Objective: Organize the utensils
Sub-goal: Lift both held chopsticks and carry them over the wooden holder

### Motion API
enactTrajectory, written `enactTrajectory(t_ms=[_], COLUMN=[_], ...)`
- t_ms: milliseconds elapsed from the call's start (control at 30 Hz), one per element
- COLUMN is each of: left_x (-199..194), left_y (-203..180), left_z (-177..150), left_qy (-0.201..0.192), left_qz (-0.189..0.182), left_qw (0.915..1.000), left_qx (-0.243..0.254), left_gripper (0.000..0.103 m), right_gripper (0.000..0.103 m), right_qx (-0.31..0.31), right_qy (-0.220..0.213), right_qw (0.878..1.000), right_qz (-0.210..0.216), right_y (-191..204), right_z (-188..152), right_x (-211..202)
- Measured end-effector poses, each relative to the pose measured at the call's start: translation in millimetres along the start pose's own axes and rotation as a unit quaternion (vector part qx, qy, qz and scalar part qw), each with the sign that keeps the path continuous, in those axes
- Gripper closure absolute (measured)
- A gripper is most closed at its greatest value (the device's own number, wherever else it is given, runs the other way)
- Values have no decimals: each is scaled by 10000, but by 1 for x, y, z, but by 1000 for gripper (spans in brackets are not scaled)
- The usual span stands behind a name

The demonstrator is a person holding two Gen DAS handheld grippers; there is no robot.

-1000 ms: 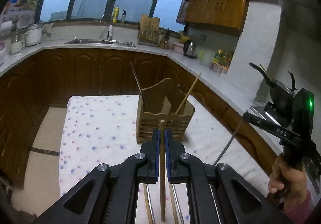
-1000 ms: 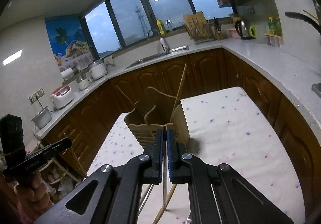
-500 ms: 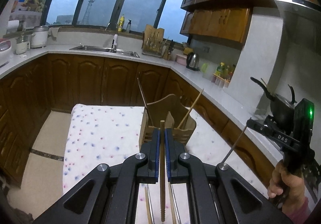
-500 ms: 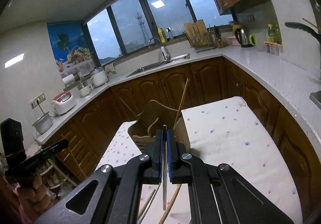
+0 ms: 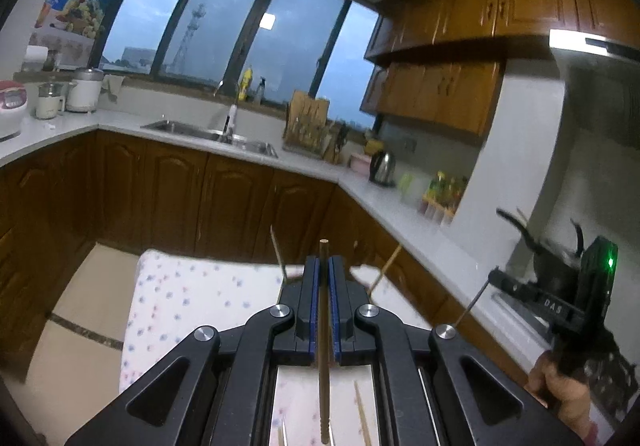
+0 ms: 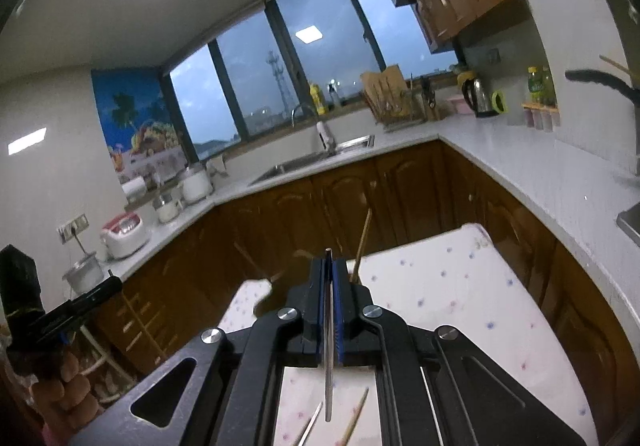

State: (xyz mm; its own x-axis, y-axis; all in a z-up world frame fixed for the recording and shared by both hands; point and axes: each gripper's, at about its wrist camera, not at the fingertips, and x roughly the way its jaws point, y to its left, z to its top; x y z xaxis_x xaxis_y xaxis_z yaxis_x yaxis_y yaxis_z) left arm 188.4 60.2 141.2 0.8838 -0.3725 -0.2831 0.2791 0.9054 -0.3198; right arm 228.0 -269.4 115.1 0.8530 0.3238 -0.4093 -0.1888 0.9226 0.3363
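Observation:
My left gripper [image 5: 324,266] is shut on a wooden chopstick [image 5: 323,374] that stands upright between its fingers, raised above the dotted tablecloth [image 5: 192,298]. My right gripper [image 6: 329,266] is shut on a thin metal chopstick [image 6: 328,378], also upright. The wooden utensil holder is mostly hidden behind both grippers; only chopsticks sticking out of it show, in the left wrist view [image 5: 385,266] and in the right wrist view [image 6: 363,238]. More loose chopsticks [image 6: 356,420] lie on the cloth below. The right gripper also shows at the right of the left wrist view [image 5: 560,310].
The table with the dotted cloth [image 6: 460,306] stands inside an L-shaped kitchen counter [image 6: 520,162] with brown cabinets. A sink [image 5: 208,132], kettle [image 6: 478,98], knife rack [image 5: 306,122] and rice cookers [image 6: 122,236] sit on the counter. A pan [image 5: 540,246] is at the right.
Both grippers have tilted and risen with their chopsticks; the holder has dropped down behind the fingers and more of the ceiling and windows is in view.

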Motion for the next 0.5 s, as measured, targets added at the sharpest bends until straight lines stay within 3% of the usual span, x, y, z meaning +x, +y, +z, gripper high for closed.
enactTrajectory(t_ms=[233, 500], left_x=[30, 74], left_y=[9, 10], left_z=[22, 19], left_qy=[-509, -897], left_qz=[9, 214], left_qw=[9985, 9956], left_qx=[-192, -164], left_gripper=[100, 100], right_gripper=[99, 99], right_qx=[-4, -88], right_qy=[-345, -582], right_qw=[9994, 9982], right_qz=[-27, -153], right_y=[2, 5], right_z=[34, 63], right_x=[15, 45])
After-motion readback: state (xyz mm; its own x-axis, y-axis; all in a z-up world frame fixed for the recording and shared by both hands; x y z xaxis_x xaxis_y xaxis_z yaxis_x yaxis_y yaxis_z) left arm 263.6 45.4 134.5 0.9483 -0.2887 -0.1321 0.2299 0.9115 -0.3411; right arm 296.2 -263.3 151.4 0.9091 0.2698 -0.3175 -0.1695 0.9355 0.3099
